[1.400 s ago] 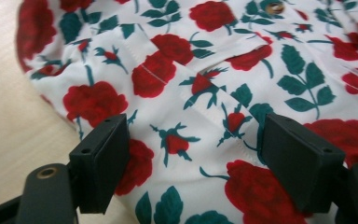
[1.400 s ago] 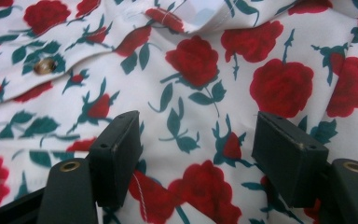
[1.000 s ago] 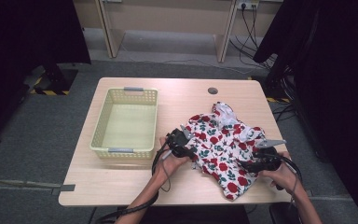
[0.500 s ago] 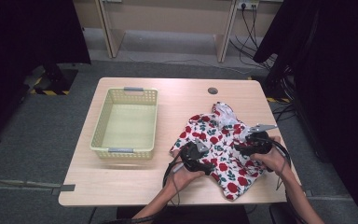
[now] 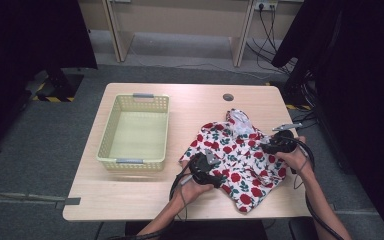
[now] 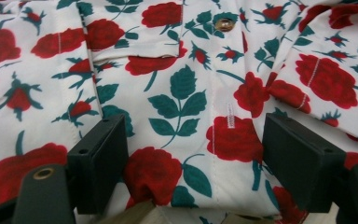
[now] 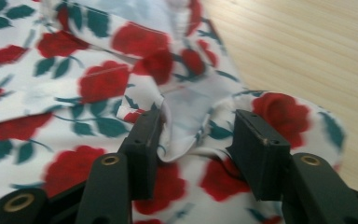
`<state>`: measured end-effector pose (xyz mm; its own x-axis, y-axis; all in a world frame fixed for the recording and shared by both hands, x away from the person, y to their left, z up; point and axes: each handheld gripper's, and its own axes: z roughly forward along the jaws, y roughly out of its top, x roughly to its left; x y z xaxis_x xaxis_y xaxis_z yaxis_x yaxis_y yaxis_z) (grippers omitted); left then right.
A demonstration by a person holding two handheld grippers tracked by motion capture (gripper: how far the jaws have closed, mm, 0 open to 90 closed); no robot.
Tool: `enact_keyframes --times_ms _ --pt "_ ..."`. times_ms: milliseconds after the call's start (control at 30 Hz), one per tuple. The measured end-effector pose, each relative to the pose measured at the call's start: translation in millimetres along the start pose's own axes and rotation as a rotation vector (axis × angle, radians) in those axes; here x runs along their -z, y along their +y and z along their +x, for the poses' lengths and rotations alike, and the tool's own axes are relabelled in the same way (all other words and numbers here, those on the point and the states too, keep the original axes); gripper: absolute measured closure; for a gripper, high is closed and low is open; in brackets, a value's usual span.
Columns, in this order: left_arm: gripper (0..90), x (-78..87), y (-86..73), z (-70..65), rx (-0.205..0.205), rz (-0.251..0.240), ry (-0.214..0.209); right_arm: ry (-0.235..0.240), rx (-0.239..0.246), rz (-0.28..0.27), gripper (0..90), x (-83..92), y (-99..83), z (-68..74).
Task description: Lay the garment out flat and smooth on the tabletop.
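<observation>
the left gripper [image 5: 216, 175] sits on the near-left part of the shirt [image 5: 240, 160], close to the table's [image 5: 130, 195] near edge. in the left gripper view its jaws stand wide apart, pressed down on the cloth, with a flat stretch of rose print [image 6: 182, 102] between them; the pads [image 6: 98, 158] pinch nothing. a buttonhole [image 6: 230, 115] lies between the jaws, and a brown button [image 6: 223, 23] shows farther off.

the right gripper [image 5: 267, 146] is at the shirt's right side, near the table's right edge, held by the right hand [image 5: 292, 155]. in the right gripper view a raised fold of cloth [image 7: 186, 126] stands between its jaws, which have just been closing. the left pad [image 7: 144, 140] touches the fold; whether the right pad [image 7: 256, 149] presses it i cannot tell, so the grip is not certain. bare wood [image 7: 307, 46] shows beyond the cloth on that side.

the shirt, white with red roses and green leaves, lies crumpled on the right half of the table, running from near the middle down to the near edge, where its lower corner [image 5: 245, 202] comes close to the rim. a pale inner part [image 5: 237, 122] sticks up at its far end.

a yellow basket [image 5: 107, 150] stands on the left half of the table, well apart from the shirt, its long sides running from near to far. a round cable hole [image 5: 228, 97] sits near the far edge, just beyond the shirt.
</observation>
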<state>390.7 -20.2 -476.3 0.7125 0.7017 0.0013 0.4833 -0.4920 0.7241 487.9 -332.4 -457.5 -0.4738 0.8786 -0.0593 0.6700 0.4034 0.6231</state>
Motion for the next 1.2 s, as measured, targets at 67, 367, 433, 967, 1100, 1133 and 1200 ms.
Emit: enact_keyframes --times_ms 67,367,433,967,1100,1133,1200 --pt "22.0 2.0 -1.7 5.5 0.012 0.000 0.022 -0.013 -0.034 0.000 48.3 4.9 -3.6 -3.9" --pt "22.2 9.7 -1.7 12.6 0.037 -0.009 0.044 0.014 -0.103 -0.100 41.4 34.4 -10.8 -13.8" --pt "20.9 10.8 -0.2 7.5 0.070 -0.036 0.027 0.042 -0.079 -0.134 40.4 39.7 -5.5 -6.2" --pt "17.2 2.8 -4.4 -10.1 0.026 -0.006 -0.024 0.190 0.086 -0.049 38.3 -7.3 17.0 50.9" --pt "18.2 7.4 -7.9 -3.5 0.019 0.001 -0.026 0.166 0.068 -0.047 40.4 -13.5 7.5 39.1" --pt "18.3 8.5 -8.5 -1.5 0.024 0.005 -0.019 0.164 0.062 -0.048 40.4 -11.4 4.7 36.7" --pt "18.5 10.3 -9.6 2.5 0.022 0.008 -0.014 0.135 0.070 -0.049 40.4 -6.4 -2.7 32.5"
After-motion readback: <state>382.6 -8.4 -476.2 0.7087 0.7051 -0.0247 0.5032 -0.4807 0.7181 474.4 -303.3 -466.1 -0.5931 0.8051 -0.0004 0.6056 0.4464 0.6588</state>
